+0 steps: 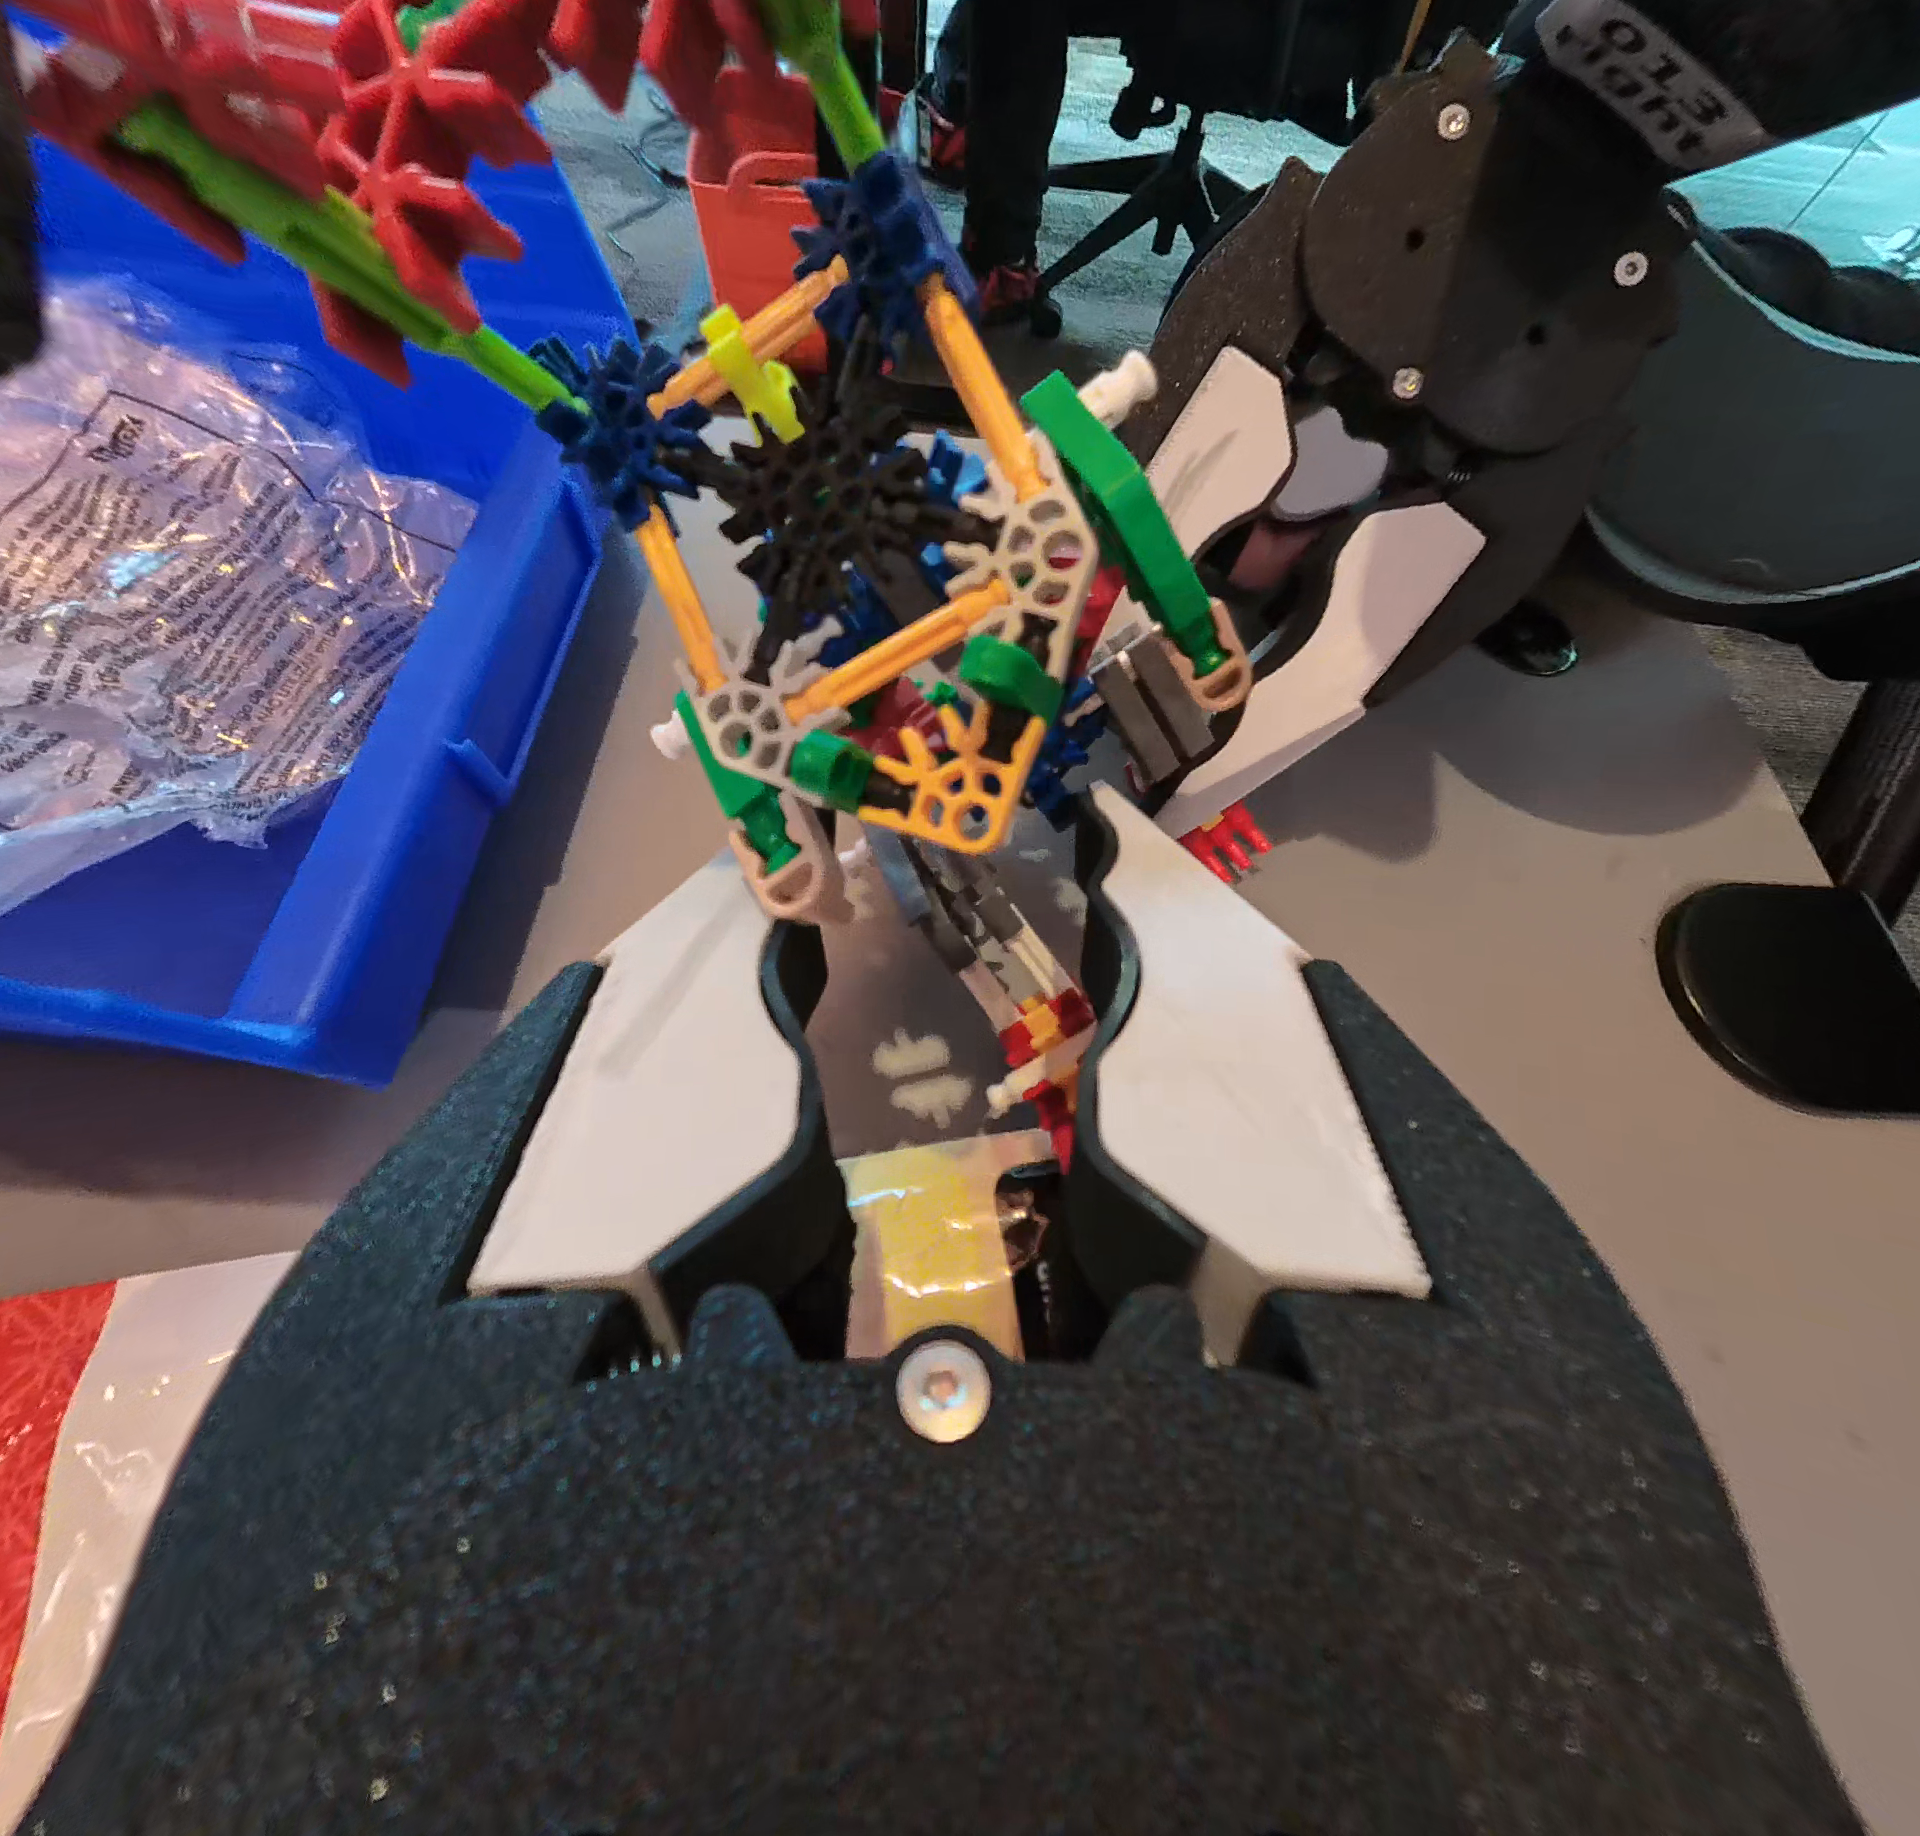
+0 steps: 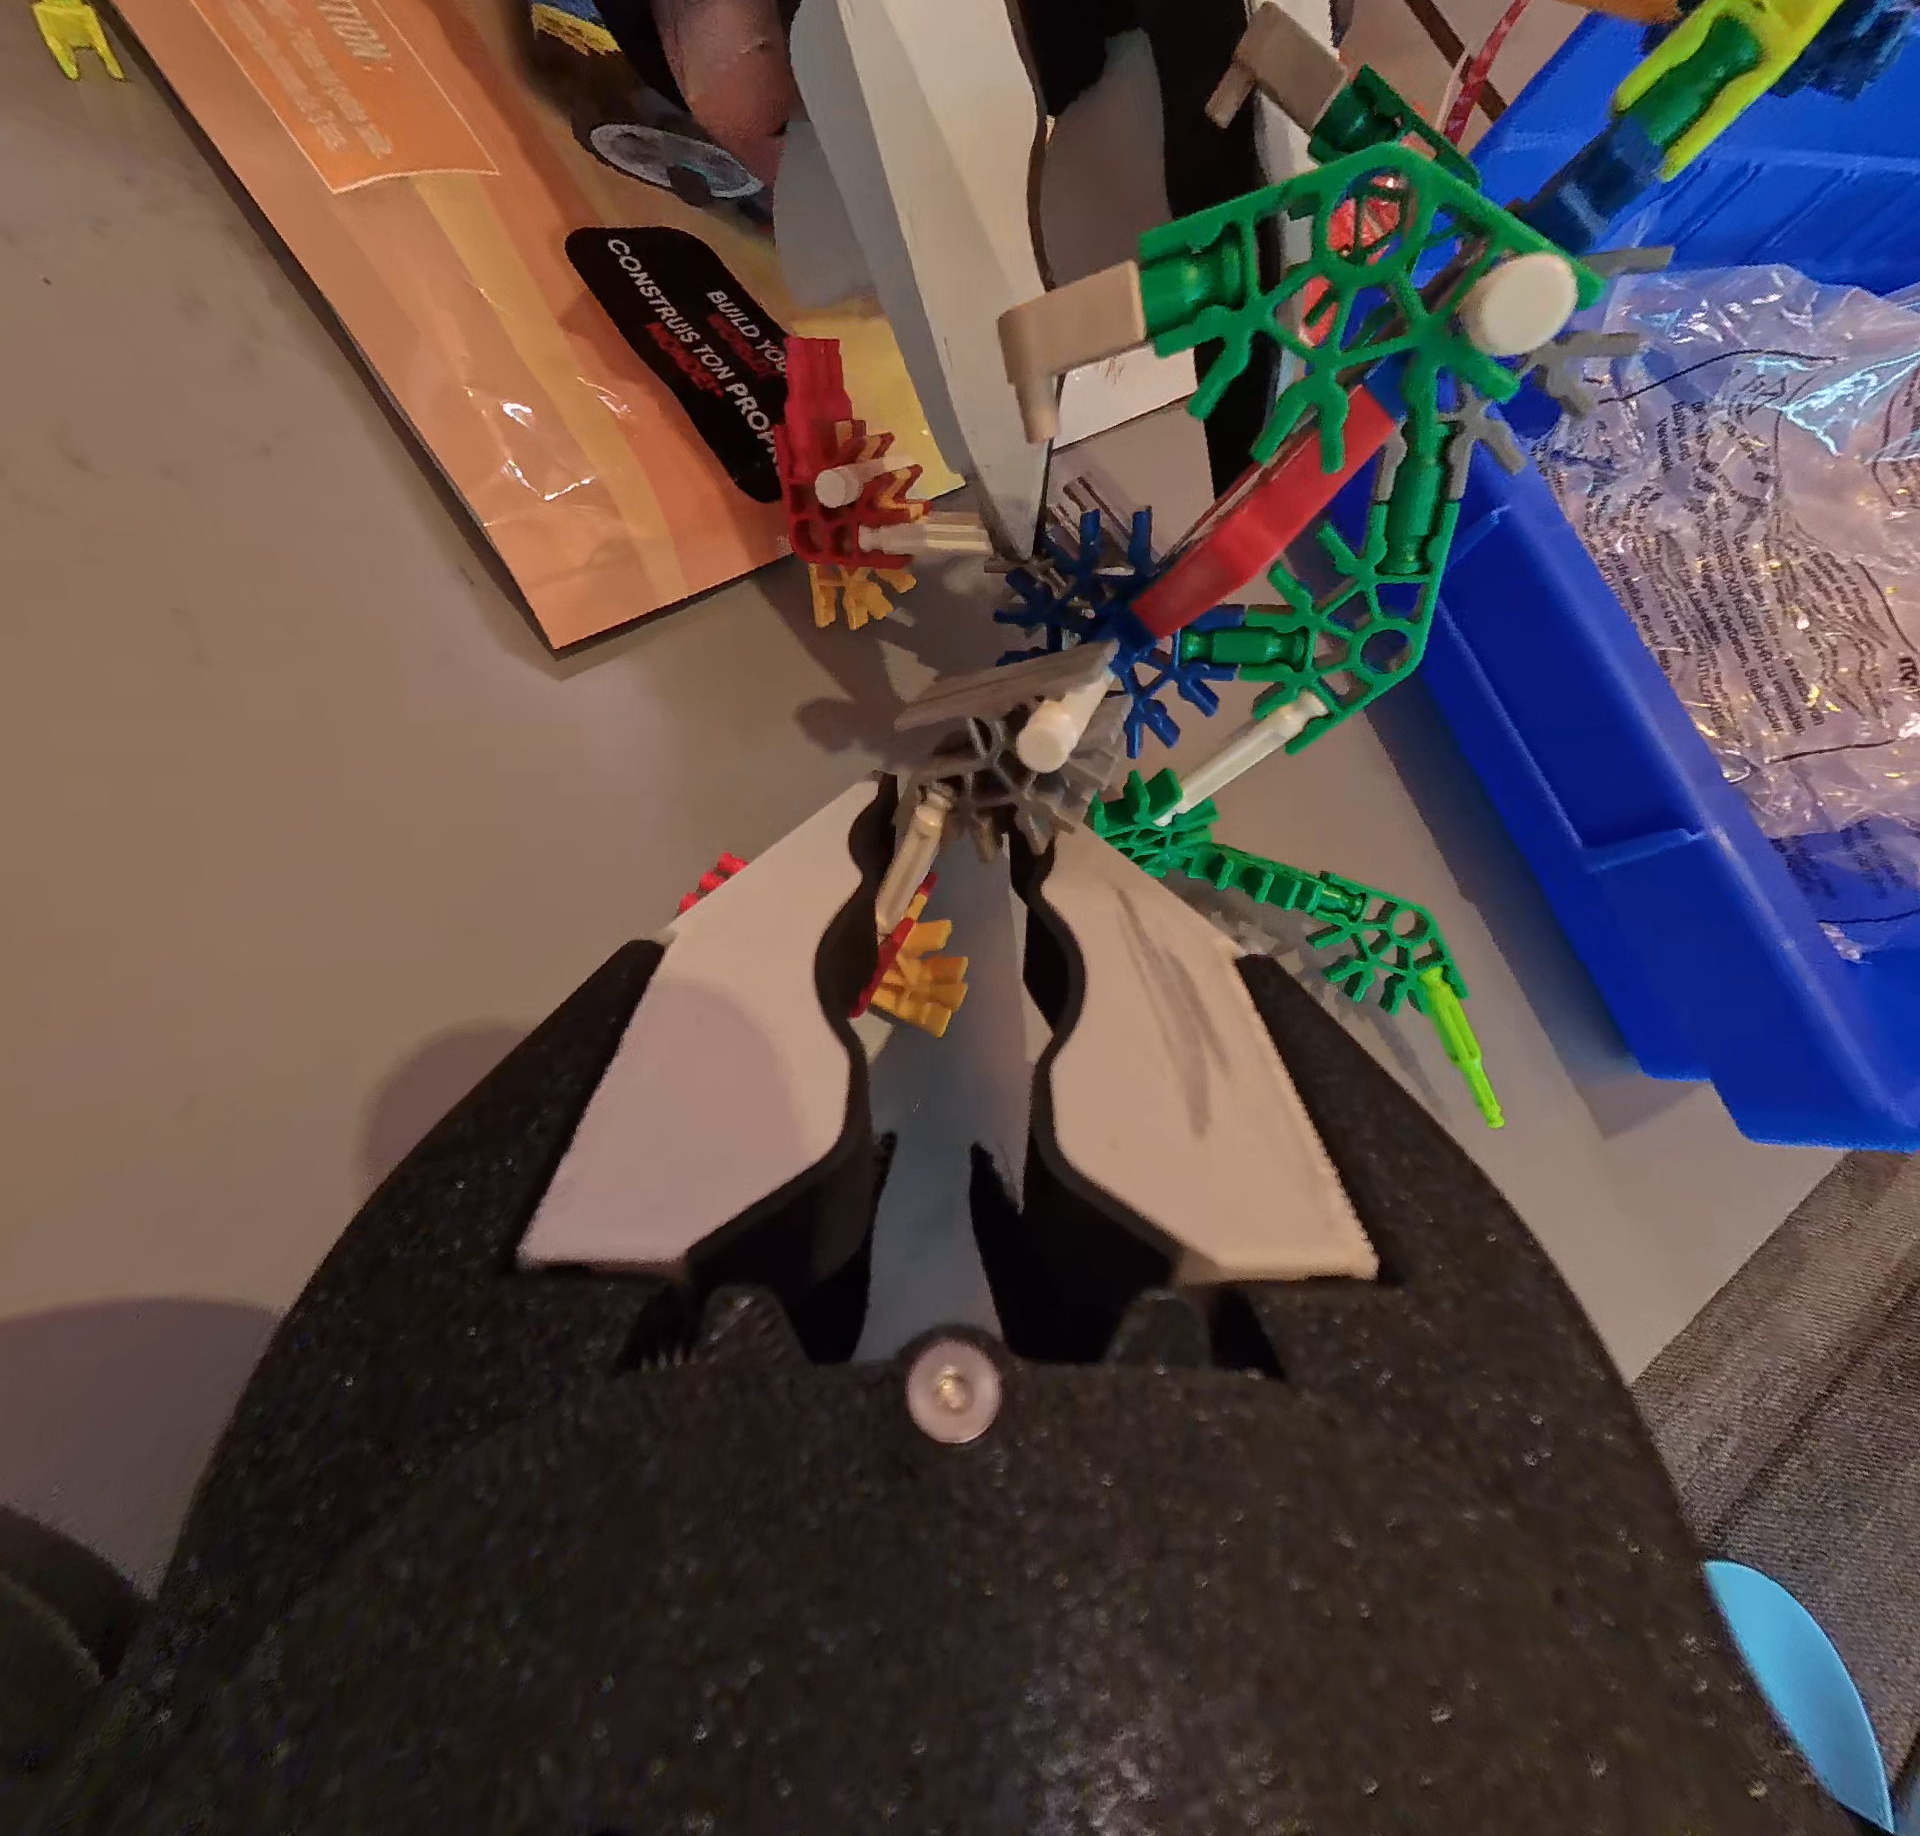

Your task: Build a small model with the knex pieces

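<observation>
A multicoloured rod-and-connector toy model [image 1: 883,623] hangs just above the grey table [image 1: 1507,1111] between both grippers. My left gripper [image 1: 935,856] is shut around its lower part, with the grey leg and red-yellow foot [image 1: 1044,1048] lying between the fingers. My right gripper [image 1: 1158,737] comes in from the upper right and pinches a grey block on the model's side. In the right wrist view my right gripper [image 2: 956,830] is shut on the model's grey connector [image 2: 987,789]. The green frame [image 2: 1340,384] rises beyond it. A left gripper finger [image 2: 914,228] reaches down from the top.
A blue bin [image 1: 343,913] holding a crumpled clear bag [image 1: 187,581] stands on the left; in the right wrist view the bin [image 2: 1621,903] is on the right. An orange printed packet [image 2: 416,259] lies on the table. A second red and green model [image 1: 395,155] is at top left. A red bucket [image 1: 743,217] and chair legs stand beyond the table. There is about 5 cm between the tips of the two grippers. Both grippers' tips are roughly 12 cm from the orange printed packet [image 2: 416,259].
</observation>
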Tool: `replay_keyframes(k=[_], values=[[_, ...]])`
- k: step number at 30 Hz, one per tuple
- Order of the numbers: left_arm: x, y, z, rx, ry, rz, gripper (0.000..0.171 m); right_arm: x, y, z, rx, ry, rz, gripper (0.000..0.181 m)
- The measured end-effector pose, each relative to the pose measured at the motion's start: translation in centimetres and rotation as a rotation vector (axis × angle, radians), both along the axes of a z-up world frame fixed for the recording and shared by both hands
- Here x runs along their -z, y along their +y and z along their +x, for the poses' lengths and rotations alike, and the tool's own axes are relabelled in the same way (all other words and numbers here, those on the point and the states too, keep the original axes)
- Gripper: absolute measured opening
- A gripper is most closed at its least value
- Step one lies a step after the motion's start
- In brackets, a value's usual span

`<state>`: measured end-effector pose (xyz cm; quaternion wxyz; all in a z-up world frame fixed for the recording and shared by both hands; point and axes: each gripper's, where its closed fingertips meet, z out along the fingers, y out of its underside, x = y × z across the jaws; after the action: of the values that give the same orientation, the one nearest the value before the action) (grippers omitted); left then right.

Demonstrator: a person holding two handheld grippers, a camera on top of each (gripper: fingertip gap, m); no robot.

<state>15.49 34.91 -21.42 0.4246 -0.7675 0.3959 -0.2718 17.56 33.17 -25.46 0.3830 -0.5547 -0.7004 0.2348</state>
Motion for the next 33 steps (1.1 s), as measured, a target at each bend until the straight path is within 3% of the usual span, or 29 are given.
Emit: replay_keyframes(k=[9, 13, 16, 24, 27, 33], values=[[-1.3, 0.1, 0.0, -0.023, 0.105, 0.149, 0.045, -0.3, 0.2, -0.8, 0.005, 0.024, 0.011, 0.021], [-1.7, -0.1, 0.0, -0.008, 0.067, 0.178, 0.025, -0.4, 0.0, -0.1, 0.008, 0.014, -0.044, 0.034], [-1.6, 0.0, 0.0, -0.004, 0.048, 0.17, 0.024, 0.2, -0.4, 0.3, 0.002, -0.027, -0.065, 0.037], [-0.4, -0.2, -0.1, -0.015, 0.105, 0.152, 0.034, 0.3, -0.3, -0.2, -0.001, -0.027, -0.038, 0.034], [0.3, 0.1, -0.8, -0.044, 0.158, 0.147, 0.034, 0.3, -0.4, 0.1, -0.014, -0.035, -0.059, 0.042], [1.8, 0.4, -1.7, -0.08, 0.199, 0.096, 0.036, -2.5, 1.7, 3.2, 0.068, 0.075, -0.138, 0.054]])
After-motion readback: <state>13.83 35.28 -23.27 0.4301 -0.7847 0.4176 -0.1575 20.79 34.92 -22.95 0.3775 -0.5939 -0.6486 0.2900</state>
